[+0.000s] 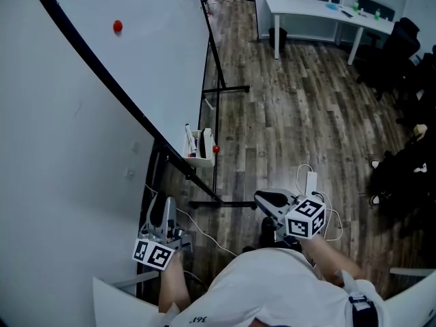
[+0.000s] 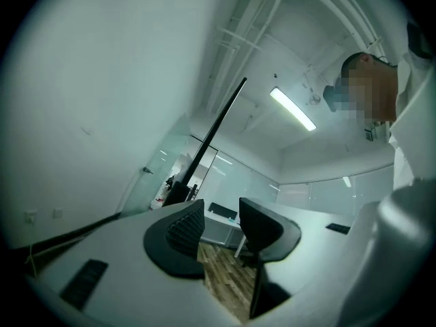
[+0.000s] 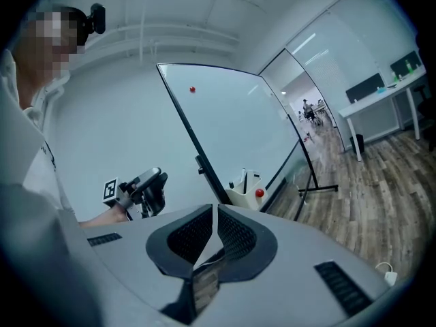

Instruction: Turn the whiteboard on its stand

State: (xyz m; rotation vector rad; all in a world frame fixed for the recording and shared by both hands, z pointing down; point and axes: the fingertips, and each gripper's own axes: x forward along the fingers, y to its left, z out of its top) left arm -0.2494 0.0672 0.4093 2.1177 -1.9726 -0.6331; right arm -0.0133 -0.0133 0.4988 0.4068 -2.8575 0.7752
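Note:
The big whiteboard [image 1: 68, 148] leans across the left of the head view, its black frame edge [image 1: 122, 97] running diagonally down to the stand's foot [image 1: 221, 201]. A red magnet [image 1: 118, 26] sticks high on it. My left gripper [image 1: 162, 206] is down by the board's lower edge, open, with nothing between its jaws [image 2: 219, 213]; the board's surface [image 2: 102, 80] fills the left gripper view's left side. My right gripper [image 1: 262, 197] hangs over the floor to the right of the stand, apart from the board [image 3: 231, 121], shut and empty [image 3: 214, 210]. The right gripper view also catches the left gripper [image 3: 146, 186].
A white marker holder [image 1: 199, 148] with a red magnet [image 1: 216, 149] hangs on the board's lower rail. The stand's far foot [image 1: 228, 88] reaches over the wood floor. A white power strip [image 1: 311, 181] with cable lies near my right gripper. A white desk [image 1: 320, 12] and black chairs [image 1: 402, 39] stand behind.

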